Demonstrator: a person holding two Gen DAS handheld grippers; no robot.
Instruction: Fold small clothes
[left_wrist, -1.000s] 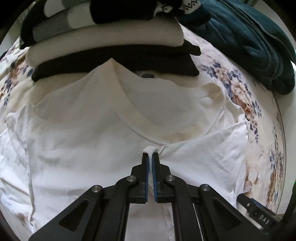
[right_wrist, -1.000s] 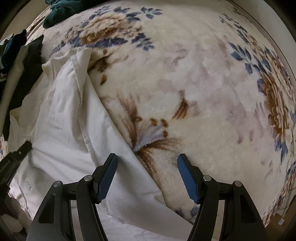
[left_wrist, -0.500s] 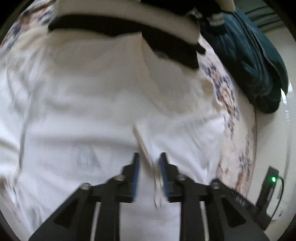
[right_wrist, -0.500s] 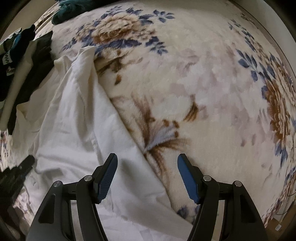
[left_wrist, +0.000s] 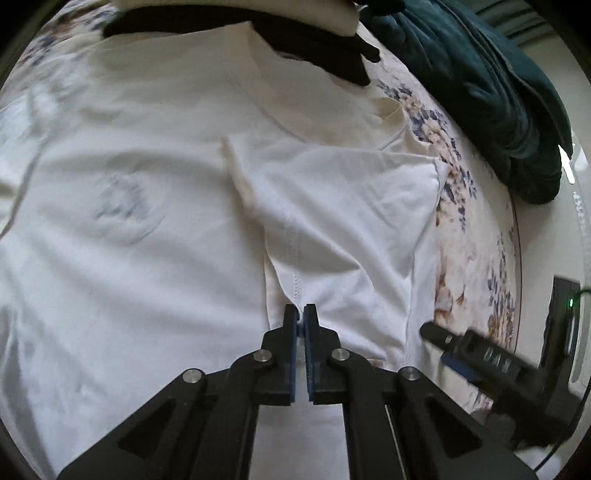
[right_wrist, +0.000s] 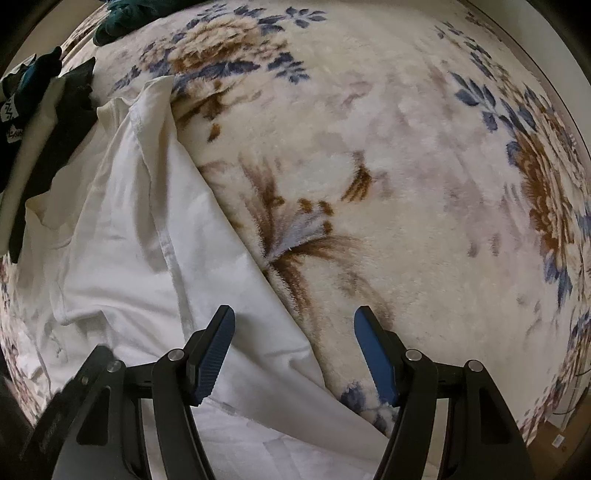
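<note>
So the white T-shirt (left_wrist: 155, 229) is lying spread out on a flowery fleece blanket (right_wrist: 406, 166), with its neckline pointing toward a stack of folded clothes (left_wrist: 314, 55) at the far edge. The shirt's top edge is touching or tucking just under the bottom black piece of that stack, hard to tell which. The right-hand sleeve part is sitting folded inward over the body.

The left gripper (left_wrist: 300, 317) is pinching a stitched hem edge of that folded sleeve flap, with the jaws pressed nearly together and a sliver of white cloth between the blue pads. The fabric is pulling up into a little ridge running away from the tips.

The right gripper (right_wrist: 293, 347) is hanging wide open, gripping nothing. Its left finger (right_wrist: 214, 350) is sitting over the shirt's side edge, and the right finger is over bare blanket.

A dark teal blanket (left_wrist: 480, 85) is bunched up at the far right corner, apart from the shirt.
</note>
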